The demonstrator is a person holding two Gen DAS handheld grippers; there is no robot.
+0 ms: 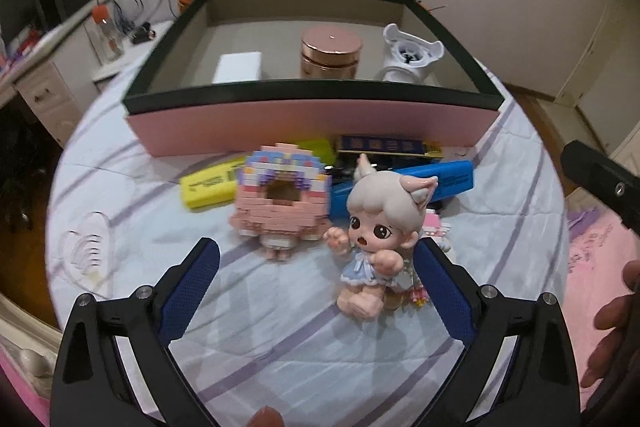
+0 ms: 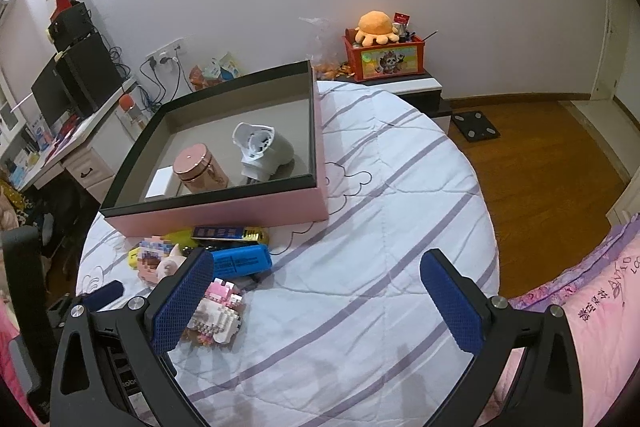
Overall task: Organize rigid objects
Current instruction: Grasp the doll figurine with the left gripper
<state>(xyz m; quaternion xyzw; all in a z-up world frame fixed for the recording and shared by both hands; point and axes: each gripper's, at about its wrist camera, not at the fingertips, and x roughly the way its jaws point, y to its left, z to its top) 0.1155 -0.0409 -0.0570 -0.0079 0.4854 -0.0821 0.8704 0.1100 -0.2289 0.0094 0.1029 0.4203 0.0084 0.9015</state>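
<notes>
In the left wrist view my left gripper is open over the striped bedcover. A cat-eared doll in a blue dress sits between its fingers, close to the right pad and apart from the left one. A pink brick-built donut figure stands just beyond. Behind them lie a yellow case, a blue case and a dark blue box. The pink box with a dark rim holds a copper jar, a white block and a white bear-shaped item. My right gripper is open over bare cover, with a pink-white brick toy beside its left finger.
The round bed drops off to a wooden floor on the right, where a scale lies. A bedside cabinet carries a red toy bin and an orange plush. A desk with monitors stands left. A pink quilt borders the right.
</notes>
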